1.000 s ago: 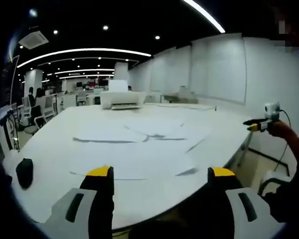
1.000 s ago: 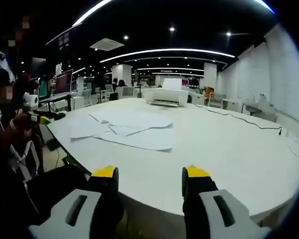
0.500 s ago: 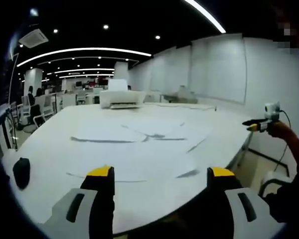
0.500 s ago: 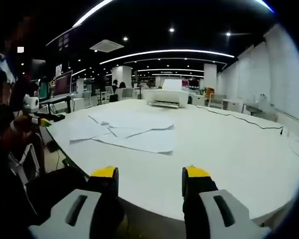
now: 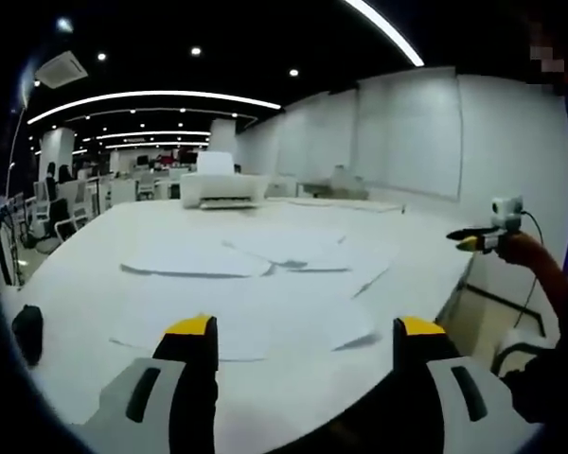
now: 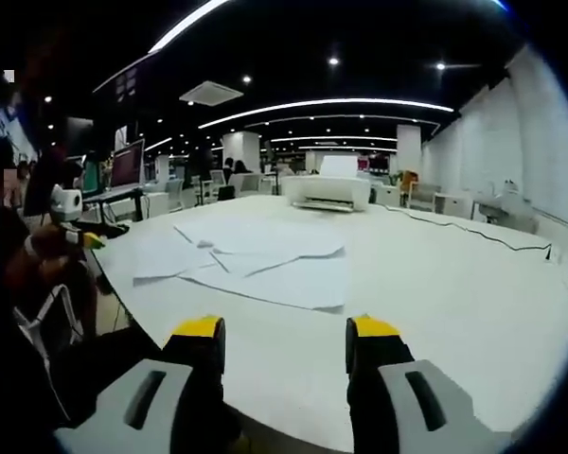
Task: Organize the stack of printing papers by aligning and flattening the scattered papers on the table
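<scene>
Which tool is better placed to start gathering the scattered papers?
Left, probably. The left tool sits just above the nearest papers, jaws open. The right tool has bare table before its open jaws.

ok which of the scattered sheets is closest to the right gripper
The large sheet at the near edge of the spread, its corner pointing toward the open right gripper. The other sheets lie beyond it, toward the printer.

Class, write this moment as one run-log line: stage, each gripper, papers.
stage: approach | left gripper: open, empty | right gripper: open, empty | scattered white paper sheets: overlapping, unaligned on white table, untouched
</scene>
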### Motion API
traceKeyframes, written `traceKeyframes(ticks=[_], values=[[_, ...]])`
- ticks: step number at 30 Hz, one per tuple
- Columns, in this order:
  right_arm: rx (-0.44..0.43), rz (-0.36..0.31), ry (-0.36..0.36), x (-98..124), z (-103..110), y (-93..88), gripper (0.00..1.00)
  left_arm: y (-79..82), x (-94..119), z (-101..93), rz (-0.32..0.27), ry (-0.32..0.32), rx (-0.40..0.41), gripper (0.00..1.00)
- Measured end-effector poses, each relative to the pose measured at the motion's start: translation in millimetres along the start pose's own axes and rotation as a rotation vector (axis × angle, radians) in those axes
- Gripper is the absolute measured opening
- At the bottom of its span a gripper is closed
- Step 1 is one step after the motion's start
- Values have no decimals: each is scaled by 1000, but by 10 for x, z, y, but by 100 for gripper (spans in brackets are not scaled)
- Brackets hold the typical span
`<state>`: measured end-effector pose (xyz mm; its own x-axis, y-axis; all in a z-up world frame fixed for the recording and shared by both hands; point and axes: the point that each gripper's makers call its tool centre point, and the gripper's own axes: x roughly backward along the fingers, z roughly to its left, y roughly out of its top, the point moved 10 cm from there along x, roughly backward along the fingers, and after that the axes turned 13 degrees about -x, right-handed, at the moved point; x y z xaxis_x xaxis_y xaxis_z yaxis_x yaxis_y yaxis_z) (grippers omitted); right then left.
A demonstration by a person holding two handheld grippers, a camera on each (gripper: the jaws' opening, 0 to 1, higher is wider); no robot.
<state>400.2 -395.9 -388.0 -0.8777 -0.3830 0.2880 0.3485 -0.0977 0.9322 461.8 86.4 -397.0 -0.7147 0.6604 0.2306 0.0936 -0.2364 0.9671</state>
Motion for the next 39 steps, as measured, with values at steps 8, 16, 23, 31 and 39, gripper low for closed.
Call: traceKeyframes(ticks=[8,16,23,31,39], values=[[-3,3,18,-115,-11,23,46,-42,-64,49,10,7,-6,78],[-7,1,23,-176,-20,35,46,-40,-89,76,13,4,-6,78],[17,16,36,-296,-55,80,45,-28,-120,66,12,-4,-7,78],[52,40,49,-519,-171,168,45,-29,-197,58,6,-8,1,78],[57,50,77,-676,-204,177,45,-36,-286,61,4,-17,-1,77]])
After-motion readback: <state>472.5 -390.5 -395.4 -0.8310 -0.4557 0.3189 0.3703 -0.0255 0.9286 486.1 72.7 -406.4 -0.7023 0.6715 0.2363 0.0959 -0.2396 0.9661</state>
